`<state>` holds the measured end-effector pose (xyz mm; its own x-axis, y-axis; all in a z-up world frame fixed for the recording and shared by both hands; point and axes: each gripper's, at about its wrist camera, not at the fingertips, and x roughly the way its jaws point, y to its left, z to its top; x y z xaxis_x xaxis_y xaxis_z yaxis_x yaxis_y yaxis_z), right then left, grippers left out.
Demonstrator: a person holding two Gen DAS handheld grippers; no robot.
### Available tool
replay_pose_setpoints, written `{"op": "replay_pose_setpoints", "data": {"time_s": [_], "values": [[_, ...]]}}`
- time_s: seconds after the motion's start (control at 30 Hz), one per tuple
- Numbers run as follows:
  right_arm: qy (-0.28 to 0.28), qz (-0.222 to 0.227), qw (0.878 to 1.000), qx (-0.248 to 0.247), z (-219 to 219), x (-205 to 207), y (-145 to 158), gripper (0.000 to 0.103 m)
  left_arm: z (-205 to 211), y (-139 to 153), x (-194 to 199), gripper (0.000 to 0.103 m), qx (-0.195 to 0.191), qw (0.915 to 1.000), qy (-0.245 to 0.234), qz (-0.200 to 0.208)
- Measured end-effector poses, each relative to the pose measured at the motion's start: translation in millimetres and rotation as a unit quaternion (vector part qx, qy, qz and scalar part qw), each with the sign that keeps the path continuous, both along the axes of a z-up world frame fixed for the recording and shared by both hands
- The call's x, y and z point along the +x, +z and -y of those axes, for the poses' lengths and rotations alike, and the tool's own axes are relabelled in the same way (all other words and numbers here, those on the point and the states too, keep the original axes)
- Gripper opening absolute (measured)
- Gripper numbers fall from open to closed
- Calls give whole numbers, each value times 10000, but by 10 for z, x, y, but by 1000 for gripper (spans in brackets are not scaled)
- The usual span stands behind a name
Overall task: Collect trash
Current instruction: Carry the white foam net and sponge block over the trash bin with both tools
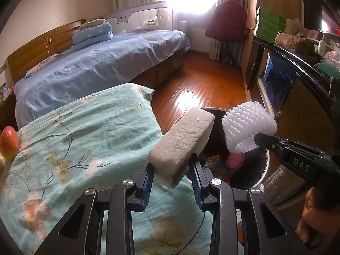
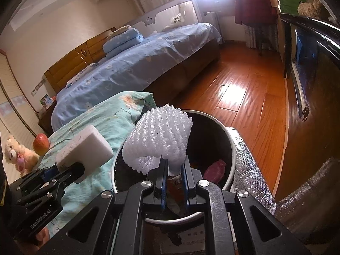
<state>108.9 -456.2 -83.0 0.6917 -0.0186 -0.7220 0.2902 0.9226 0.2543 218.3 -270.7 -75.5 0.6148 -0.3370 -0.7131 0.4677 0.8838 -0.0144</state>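
Foam block [image 1: 182, 142] gripped in left claw [image 1: 172, 167], at bin [image 2: 230, 146] rim's 9 o'clock, over floral-cloth surface [image 1: 85, 131]. White foam net [image 2: 159, 136] clamped in right claw [image 2: 174, 165] above bin mouth.

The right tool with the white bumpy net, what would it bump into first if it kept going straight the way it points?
Probably the inside of the black trash bin. The right tool, shut on the foam net, points down into the bin's open mouth, towards the pink trash at the bottom. Depth is hard to judge.
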Motion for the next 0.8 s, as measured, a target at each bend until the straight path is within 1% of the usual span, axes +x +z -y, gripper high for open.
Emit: {"op": "replay_pose_setpoints", "data": {"time_s": [0.8], "values": [[-66, -127, 9999, -21, 104, 87, -65, 13, 179, -13, 89, 33, -11, 10000, -57, -58]]}}
